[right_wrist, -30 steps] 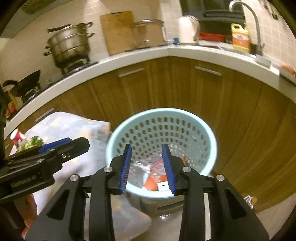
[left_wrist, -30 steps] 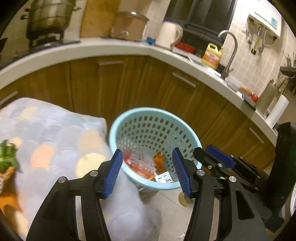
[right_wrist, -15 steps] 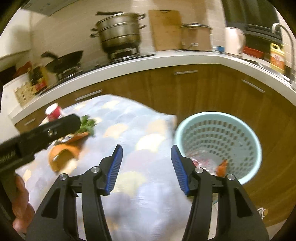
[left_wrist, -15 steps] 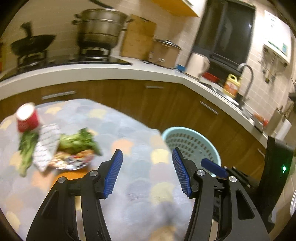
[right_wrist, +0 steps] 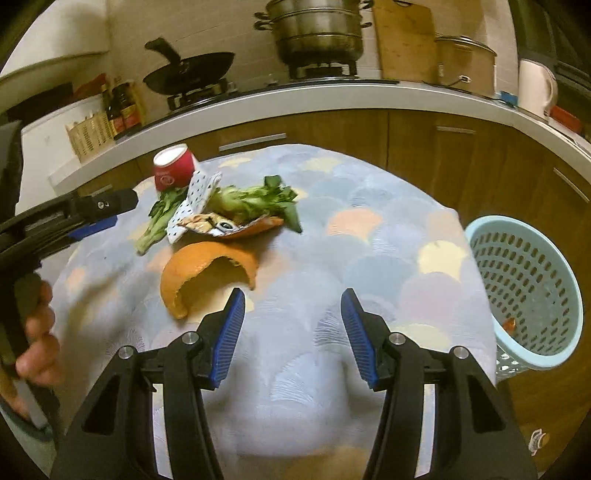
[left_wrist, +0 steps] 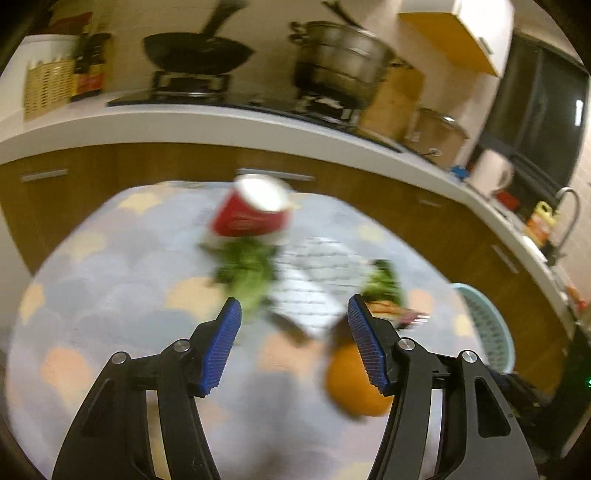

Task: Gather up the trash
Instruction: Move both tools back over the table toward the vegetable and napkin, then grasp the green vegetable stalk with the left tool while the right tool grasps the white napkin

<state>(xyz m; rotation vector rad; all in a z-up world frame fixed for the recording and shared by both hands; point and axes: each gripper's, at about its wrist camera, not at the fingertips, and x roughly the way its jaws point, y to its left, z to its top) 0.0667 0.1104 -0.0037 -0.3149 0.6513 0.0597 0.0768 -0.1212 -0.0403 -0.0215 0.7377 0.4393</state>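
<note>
On the round table with its pastel scale-pattern cloth (right_wrist: 369, 236) lies a pile of trash: a tipped red paper cup (right_wrist: 173, 171), a white dotted wrapper (right_wrist: 192, 206), leafy greens (right_wrist: 251, 201), a printed snack wrapper (right_wrist: 221, 227) and a curved orange peel (right_wrist: 207, 273). My right gripper (right_wrist: 291, 306) hovers open just right of the peel, empty. My left gripper (left_wrist: 294, 314) hangs over the blurred pile with its jaws opening and nothing between them; the peel (left_wrist: 351, 384) lies under its right finger. It also shows at the left (right_wrist: 118, 212), near the greens.
A light blue perforated basket (right_wrist: 528, 295) with some trash stands on the floor right of the table, against brown cabinets (right_wrist: 424, 147). The counter behind carries a wok (right_wrist: 188, 74), a steamer pot (right_wrist: 317, 33), a cutting board and a kettle (right_wrist: 535, 88). A hand (right_wrist: 37, 332) grips the left tool.
Both views have swung left, away from the basket and onto the table's trash pile. The right jaws have widened. Neither gripper has taken hold of anything.
</note>
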